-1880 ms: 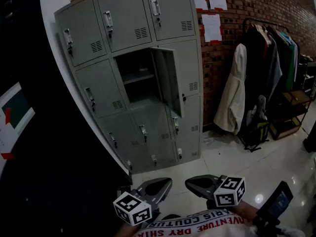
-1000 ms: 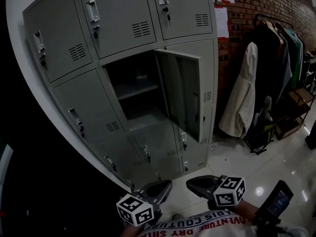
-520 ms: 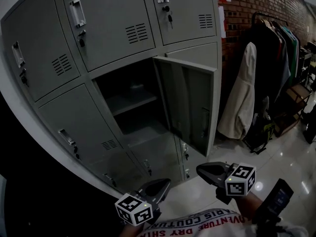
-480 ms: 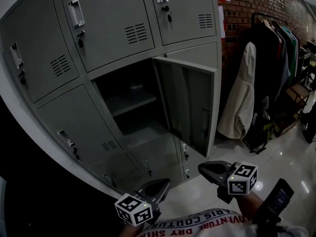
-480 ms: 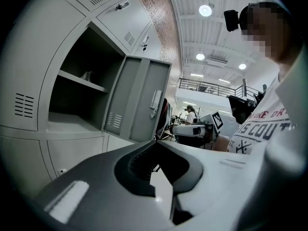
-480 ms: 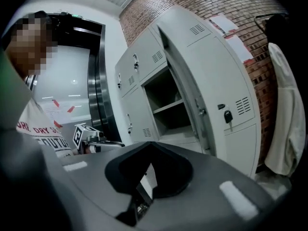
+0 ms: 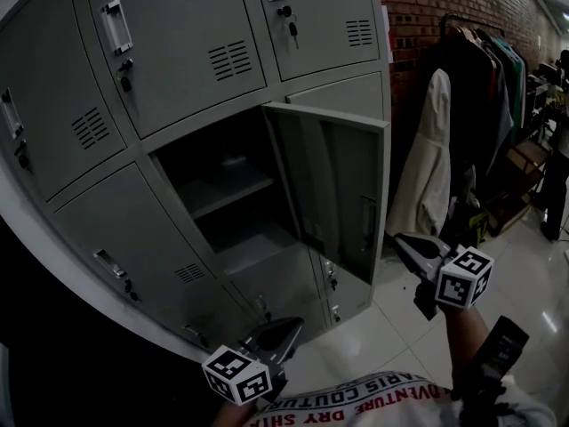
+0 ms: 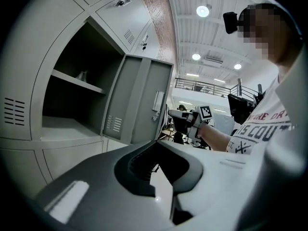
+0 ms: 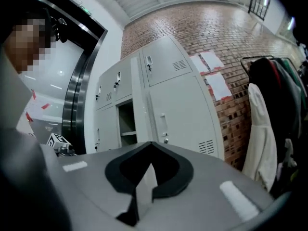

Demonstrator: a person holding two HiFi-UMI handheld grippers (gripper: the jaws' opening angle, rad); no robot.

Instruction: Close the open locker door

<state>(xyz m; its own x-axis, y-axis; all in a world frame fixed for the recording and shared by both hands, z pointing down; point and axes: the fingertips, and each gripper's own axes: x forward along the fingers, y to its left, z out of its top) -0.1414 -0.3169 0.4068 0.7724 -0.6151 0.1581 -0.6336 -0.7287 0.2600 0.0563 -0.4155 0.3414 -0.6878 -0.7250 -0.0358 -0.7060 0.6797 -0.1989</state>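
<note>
The grey locker bank [image 7: 169, 52] fills the left of the head view. One middle compartment [image 7: 222, 198] stands open, with a shelf inside. Its door [image 7: 342, 194] swings out to the right, inner face toward me, at roughly a right angle. My right gripper [image 7: 402, 240] is raised just right of the door's free edge, apart from it, jaws shut and empty. In the right gripper view [image 9: 149, 146] the door's outer face [image 9: 180, 114] and its handle [image 9: 162, 124] lie ahead. My left gripper [image 7: 286, 327] hangs low by my chest, shut and empty [image 8: 155, 147].
A clothes rack [image 7: 476, 69] with dark garments and a pale coat [image 7: 431, 158] stands against the brick wall [image 7: 418, 16] to the right. A backpack [image 7: 468, 216] sits on the glossy floor [image 7: 391, 327]. A dark handheld device [image 7: 498, 354] shows at the bottom right.
The lockers have come nearer and larger. My right gripper has risen and moved right, up to the door's free edge. The left gripper stays low.
</note>
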